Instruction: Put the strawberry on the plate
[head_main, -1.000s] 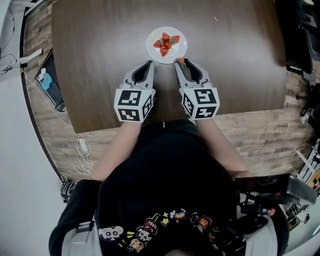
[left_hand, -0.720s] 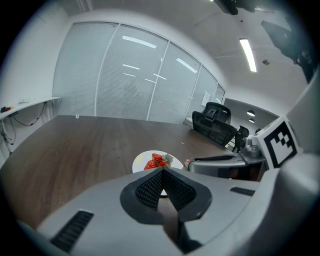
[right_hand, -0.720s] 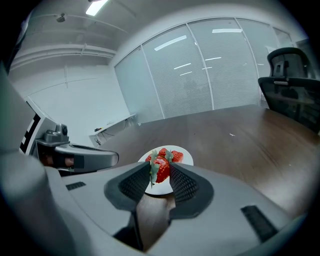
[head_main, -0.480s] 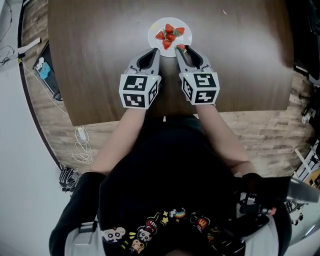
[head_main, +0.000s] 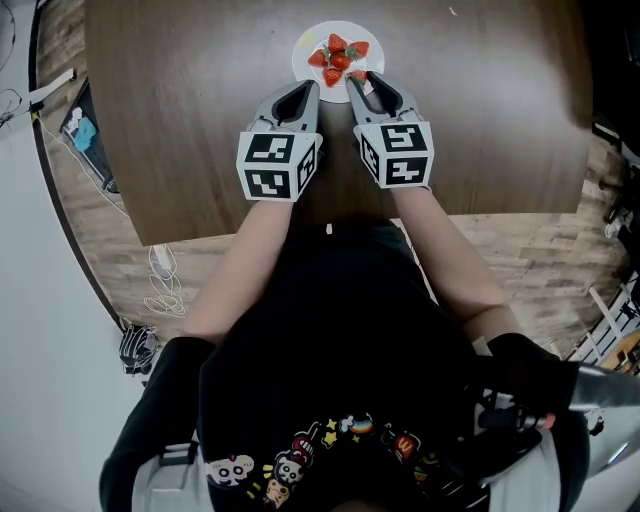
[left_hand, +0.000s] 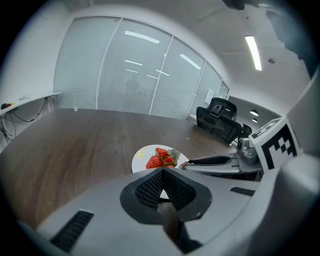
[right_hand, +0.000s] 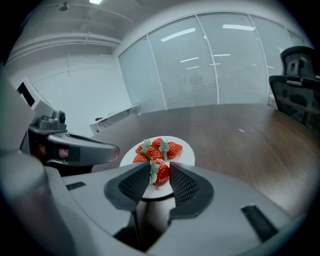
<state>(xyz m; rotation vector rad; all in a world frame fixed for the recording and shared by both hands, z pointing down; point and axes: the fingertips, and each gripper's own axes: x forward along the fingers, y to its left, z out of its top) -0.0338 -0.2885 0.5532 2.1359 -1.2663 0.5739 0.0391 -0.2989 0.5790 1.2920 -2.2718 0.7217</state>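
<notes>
Strawberry (right_hand: 161, 175) sits pinched between the jaws of the right gripper (right_hand: 156, 176), leaves up. It is held over the near rim of the plate (right_hand: 186, 151) so that, I judge, opening the jaws would drop it beside the strawberries (right_hand: 156, 148) heaped at the plate's middle. Left gripper (left_hand: 163, 175), jaws together on nothing, waits just short of the plate over the table (head_main: 180, 100), likely kept clear of the drop.
</notes>
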